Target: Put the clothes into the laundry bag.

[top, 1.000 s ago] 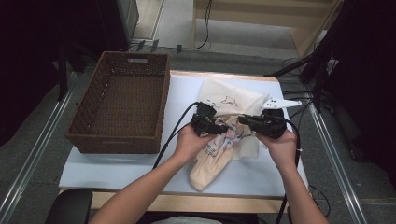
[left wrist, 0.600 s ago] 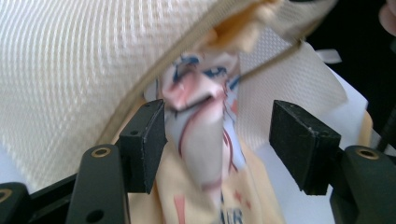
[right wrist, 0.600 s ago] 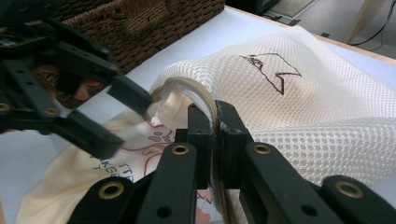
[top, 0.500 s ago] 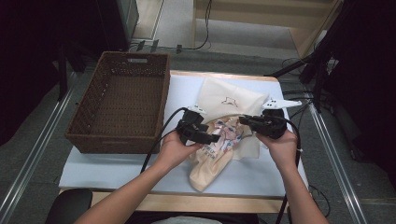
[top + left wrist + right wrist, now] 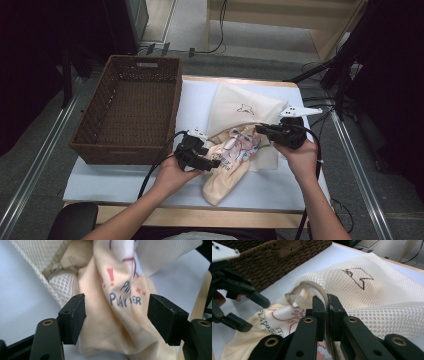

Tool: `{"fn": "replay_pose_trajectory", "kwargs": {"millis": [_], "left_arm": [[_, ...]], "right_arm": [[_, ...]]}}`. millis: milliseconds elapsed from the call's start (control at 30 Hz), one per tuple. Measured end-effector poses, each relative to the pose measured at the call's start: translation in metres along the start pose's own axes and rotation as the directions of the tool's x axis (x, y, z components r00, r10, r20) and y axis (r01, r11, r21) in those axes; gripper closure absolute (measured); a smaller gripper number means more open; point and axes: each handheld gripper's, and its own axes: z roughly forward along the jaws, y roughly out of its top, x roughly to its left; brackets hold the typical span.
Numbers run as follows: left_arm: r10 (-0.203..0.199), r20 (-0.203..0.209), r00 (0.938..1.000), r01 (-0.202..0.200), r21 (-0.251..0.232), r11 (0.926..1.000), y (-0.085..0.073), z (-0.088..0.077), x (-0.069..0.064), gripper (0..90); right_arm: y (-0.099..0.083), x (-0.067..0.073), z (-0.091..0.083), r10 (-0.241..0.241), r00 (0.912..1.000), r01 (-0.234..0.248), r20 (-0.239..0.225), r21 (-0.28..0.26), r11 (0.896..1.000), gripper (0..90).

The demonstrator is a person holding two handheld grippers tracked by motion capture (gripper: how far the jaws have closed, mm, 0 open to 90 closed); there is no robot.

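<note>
Left gripper (image 5: 117, 315): jaws just opening, astride peach printed cloth garment (image 5: 120, 322) | right gripper (image 5: 325, 307): pinching cream mesh zip bag (image 5: 372, 297) rim.

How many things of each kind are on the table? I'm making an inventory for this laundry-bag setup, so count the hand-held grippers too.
Wicker basket: 1
Mesh laundry bag: 1
Printed cream garment: 1
Hand-held grippers: 2, left hand-held gripper and right hand-held gripper
Total: 5
</note>
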Motion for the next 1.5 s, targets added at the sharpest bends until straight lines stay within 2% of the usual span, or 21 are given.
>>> {"fn": "replay_pose_trajectory", "kwargs": {"millis": [167,300,400,500,633,767,833,900,1133,1233,1500], "left_arm": [[-0.015,0.006,0.9999,0.015,0.004,0.9999,-0.004,0.012,0.004,36.7],[0.001,-0.006,1.0000,-0.001,0.019,0.9998,-0.006,0.020,0.002,44.2],[-0.002,-0.003,1.0000,0.002,0.026,0.9997,-0.007,0.025,0.002,54.2],[-0.018,-0.009,0.9998,0.018,0.032,0.9993,-0.006,0.026,0.004,69.4],[-0.010,0.002,0.9999,0.010,0.026,0.9996,-0.002,0.026,0.005,80.1],[0.010,0.010,0.9999,-0.010,0.006,0.9999,0.009,0.025,0.000,81.9],[-0.004,0.026,0.9996,0.004,-0.018,0.9998,0.016,0.025,-0.002,82.1],[0.003,0.028,0.9996,-0.002,-0.036,0.9993,0.024,0.026,-0.005,82.1],[0.039,-0.004,0.9992,-0.039,-0.055,0.9977,0.053,0.041,-0.016,82.1],[0.033,-0.006,0.9995,-0.033,-0.076,0.9966,0.063,0.045,-0.017,82.1],[0.045,-0.032,0.9985,-0.049,-0.120,0.9916,0.089,0.044,-0.018,82.1]], "right_arm": [[0.000,0.001,0.001,-0.004,1.0000,0.004,-0.001,0.007,1.000,87.3],[-0.001,0.001,0.001,-0.001,1.0000,0.001,-0.004,0.009,1.000,87.3],[-0.001,0.001,0.001,-0.005,1.0000,0.005,-0.005,0.009,1.000,87.3],[-0.001,0.001,0.002,-0.005,1.0000,0.006,-0.005,0.011,1.000,87.3],[0.000,0.002,0.003,-0.007,1.0000,0.007,-0.005,0.010,1.000,87.3],[0.000,0.002,0.003,-0.007,1.0000,0.007,-0.006,0.011,1.000,87.3],[0.000,0.002,0.003,-0.007,1.0000,0.007,-0.007,0.012,1.000,87.3],[0.000,0.002,0.003,-0.006,1.0000,0.006,-0.007,0.012,1.000,87.3],[0.000,0.003,0.003,-0.005,1.0000,0.005,-0.006,0.012,1.000,87.2],[0.000,0.003,0.002,-0.005,1.0000,0.005,-0.006,0.010,1.000,87.3],[0.000,0.002,0.001,-0.004,1.0000,0.004,-0.009,0.006,1.000,87.3]]}}
